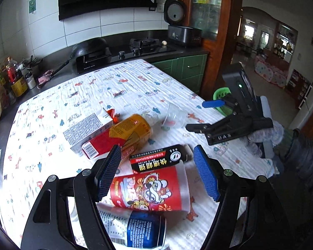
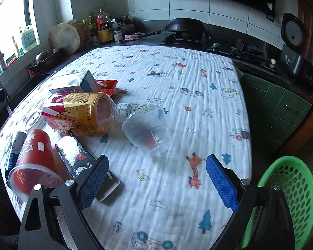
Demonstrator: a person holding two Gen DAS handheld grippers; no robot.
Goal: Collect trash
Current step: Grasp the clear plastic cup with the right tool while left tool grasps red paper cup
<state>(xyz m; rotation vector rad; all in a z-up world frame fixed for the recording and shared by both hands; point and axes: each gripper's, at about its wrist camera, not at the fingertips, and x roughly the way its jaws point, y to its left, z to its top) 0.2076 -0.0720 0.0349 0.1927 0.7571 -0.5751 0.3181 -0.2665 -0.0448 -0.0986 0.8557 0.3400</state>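
Printed tablecloth covers the table. Green basket sits beyond its edge, beside your right gripper. Trash is clustered together: yellow-labelled bottle lying flat, red paper cup and black carton between your left gripper's spread jaws, clear plastic cup ahead of the right. Both tongs released, holding nothing.

Left wrist view: low over table, close above red cup, facing stove at 12 o'clock; right gripper visible at 3 o'clock. Right wrist view: higher, from table's near edge, facing windowed corner; green basket at 4 o'clock. Shared: trash pile, patterned cloth, stove, rice cooker.
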